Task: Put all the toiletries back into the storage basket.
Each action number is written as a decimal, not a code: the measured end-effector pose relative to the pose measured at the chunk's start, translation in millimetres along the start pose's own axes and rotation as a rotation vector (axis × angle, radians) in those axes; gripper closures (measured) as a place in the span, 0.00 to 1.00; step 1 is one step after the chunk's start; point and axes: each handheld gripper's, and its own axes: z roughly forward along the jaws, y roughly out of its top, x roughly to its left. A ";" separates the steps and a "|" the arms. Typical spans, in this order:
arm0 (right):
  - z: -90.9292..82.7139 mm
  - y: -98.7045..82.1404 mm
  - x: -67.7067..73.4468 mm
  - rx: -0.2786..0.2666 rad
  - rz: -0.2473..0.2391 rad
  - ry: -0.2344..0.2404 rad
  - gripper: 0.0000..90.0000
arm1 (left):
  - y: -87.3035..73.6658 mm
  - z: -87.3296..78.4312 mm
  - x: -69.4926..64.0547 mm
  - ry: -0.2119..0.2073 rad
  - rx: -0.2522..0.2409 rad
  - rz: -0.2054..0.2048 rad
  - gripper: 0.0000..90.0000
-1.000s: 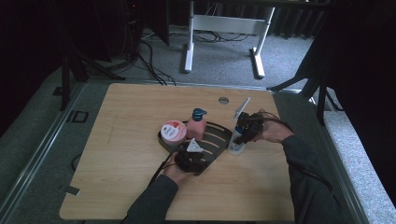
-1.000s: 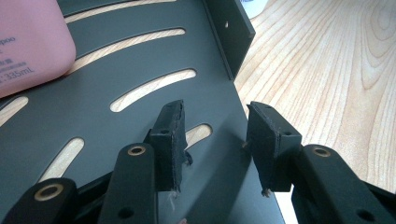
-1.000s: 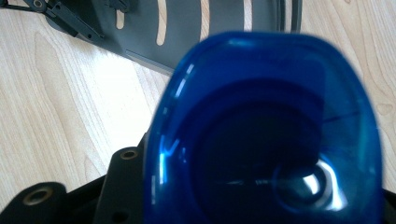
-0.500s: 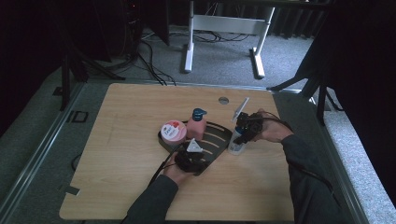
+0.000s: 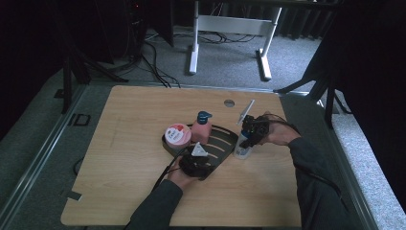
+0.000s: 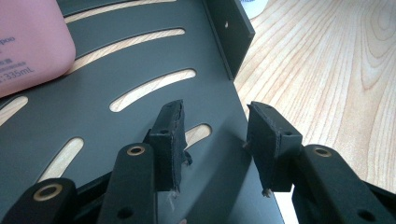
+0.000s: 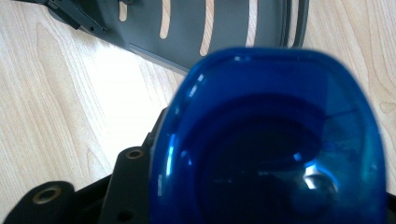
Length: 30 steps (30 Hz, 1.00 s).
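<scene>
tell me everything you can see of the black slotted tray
The black slotted tray looks like dark painted metal, with long curved slots showing the wood beneath and a low upright rim. It lies flat on the table. A pink bottle and round tub stand in it. The left gripper straddles its near edge, jaws apart.

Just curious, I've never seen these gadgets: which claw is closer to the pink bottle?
Left. The left claw sits over the near end of the dark tray, just in front of the pink bottle. The right claw is off the tray's right side, at a blue-capped bottle.
</scene>
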 end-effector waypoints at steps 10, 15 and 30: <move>-0.2 -0.7 2.9 -0.006 -0.019 -0.011 0.61 | 0.1 0.2 -0.6 0.000 -0.002 -0.005 0.62; -0.5 -2.5 3.8 -0.014 -0.024 -0.013 0.61 | 0.4 -0.2 -1.9 0.006 0.006 0.001 0.61; -0.6 -2.2 13.3 -0.025 -0.056 -0.009 0.61 | -2.5 -7.2 -2.7 0.014 0.002 -0.011 0.59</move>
